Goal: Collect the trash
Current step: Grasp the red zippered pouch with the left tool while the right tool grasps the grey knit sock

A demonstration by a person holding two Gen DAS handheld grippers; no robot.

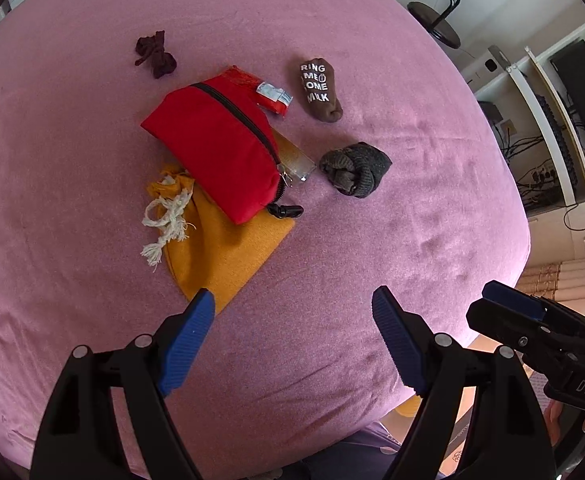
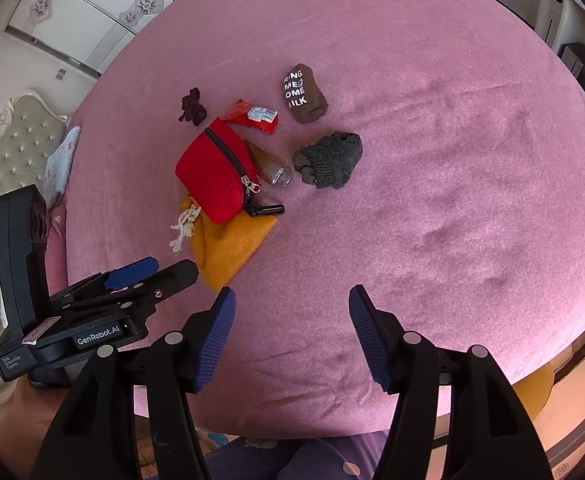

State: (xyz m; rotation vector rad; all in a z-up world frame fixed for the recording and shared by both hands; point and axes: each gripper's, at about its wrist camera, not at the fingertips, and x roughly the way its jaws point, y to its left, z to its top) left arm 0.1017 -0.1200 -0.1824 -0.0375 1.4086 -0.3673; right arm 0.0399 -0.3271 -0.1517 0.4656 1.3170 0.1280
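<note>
Both grippers spread wide, left gripper (image 1: 292, 308), right gripper (image 2: 292, 300), hovering over pink bed (image 1: 412, 200)

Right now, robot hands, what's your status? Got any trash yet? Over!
Left gripper open, empty. Right gripper open, empty. Red wrapper untouched on pink bed, behind red pouch. Socks and yellow bag clutter nearby.

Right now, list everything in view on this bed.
bed cover: one, pink, under everything
zip pouch: one, red, centre, lying on the drawstring bag
drawstring bag: one, mustard, nearest
wrapper: one, red, behind the pouch
small bottle: one, clear, right of the pouch
lettered sock: one, brown, far right
knit bundle: one, grey, right
dark rag: one, maroon, far left
left hand-held gripper: open
right hand-held gripper: open
</note>
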